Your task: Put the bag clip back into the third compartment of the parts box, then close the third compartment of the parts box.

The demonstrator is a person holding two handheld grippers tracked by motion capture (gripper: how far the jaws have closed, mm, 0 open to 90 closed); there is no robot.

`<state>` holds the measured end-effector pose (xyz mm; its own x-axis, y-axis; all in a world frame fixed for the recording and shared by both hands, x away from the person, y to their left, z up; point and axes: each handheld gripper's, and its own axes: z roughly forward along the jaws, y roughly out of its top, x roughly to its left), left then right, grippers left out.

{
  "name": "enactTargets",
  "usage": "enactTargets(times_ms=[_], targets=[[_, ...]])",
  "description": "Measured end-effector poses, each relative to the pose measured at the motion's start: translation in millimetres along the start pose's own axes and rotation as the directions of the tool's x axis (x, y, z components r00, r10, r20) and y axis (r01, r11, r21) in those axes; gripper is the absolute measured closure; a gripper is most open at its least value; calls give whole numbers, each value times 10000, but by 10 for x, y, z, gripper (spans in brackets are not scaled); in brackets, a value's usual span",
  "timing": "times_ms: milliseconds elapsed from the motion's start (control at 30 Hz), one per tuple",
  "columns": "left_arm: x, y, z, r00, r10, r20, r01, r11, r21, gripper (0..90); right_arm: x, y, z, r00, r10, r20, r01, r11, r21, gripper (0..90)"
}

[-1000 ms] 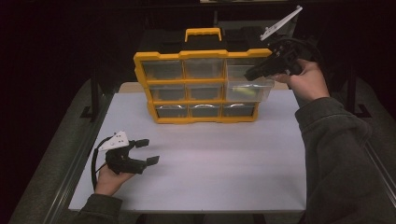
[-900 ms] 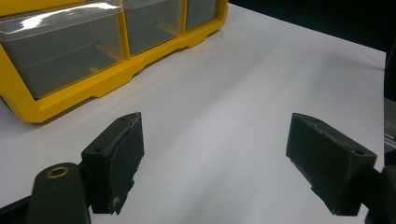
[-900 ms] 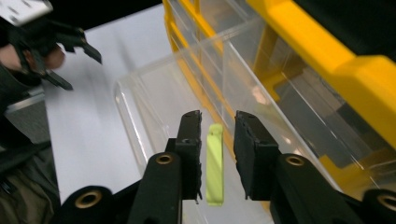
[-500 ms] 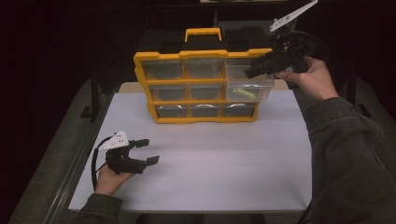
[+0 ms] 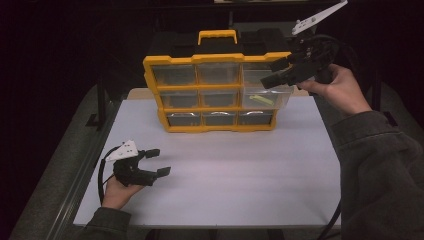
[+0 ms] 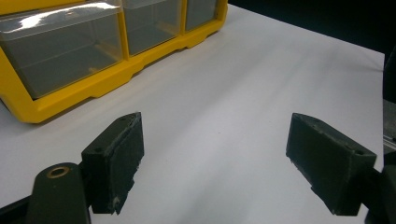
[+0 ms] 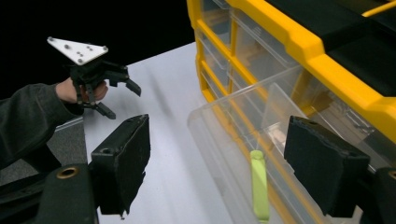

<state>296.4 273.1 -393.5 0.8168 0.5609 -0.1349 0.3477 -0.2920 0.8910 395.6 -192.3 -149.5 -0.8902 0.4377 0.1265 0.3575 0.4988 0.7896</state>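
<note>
Lifted slightly, the right gripper (image 5: pixel 274 71) hovers released above one pulled-out drawer (image 5: pixel 264 98) holding one green piece (image 7: pixel 259 183); left gripper (image 5: pixel 157 162) released.

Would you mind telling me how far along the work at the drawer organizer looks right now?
Done: one clear drawer of the yellow organizer is pulled out, a green item inside. In hand: the open right gripper hovers above it. Left: the grasp; the left gripper sits open.
</note>
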Motion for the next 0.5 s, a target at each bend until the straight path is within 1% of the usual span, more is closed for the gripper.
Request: enactTargets(times_ms=[100,167,233,267,300,367,400,467,500], targets=[[-5,0,1,10000,12,-7,-12,10000,-22,191,45,-12,-4,9999,-93,-59,92,10000,-33,231],[-8,3,3,10000,74,-11,-74,10000,3,191,99,-27,-6,9998,-120,-132,120,9999,-47,262],[-8,3,11,10000,84,9,-84,10000,-28,190,144,-43,-11,9995,-257,-183,255,9996,-70,272],[-5,2,7,9999,140,2,-140,9999,73,190,180,-56,-18,9993,-309,-227,306,9994,-133,293],[-13,-1,8,10000,41,2,-41,10000,74,190,195,-65,-20,9989,-390,-249,386,9991,-161,312],[5,5,3,9998,201,4,-201,9998,69,190,253,-87,-29,9989,-394,-266,390,9991,-154,341],[11,3,0,9998,210,2,-210,9997,78,189,269,-96,-33,9987,-427,-293,422,9990,-173,367],[4,1,-2,9999,121,-11,-121,9999,60,189,304,-126,-34,9976,-546,-433,537,9983,-220,404],[-3,1,0,10000,28,2,-28,10000,-1,189,320,-134,-34,9976,-514,-469,504,9985,-206,429]])
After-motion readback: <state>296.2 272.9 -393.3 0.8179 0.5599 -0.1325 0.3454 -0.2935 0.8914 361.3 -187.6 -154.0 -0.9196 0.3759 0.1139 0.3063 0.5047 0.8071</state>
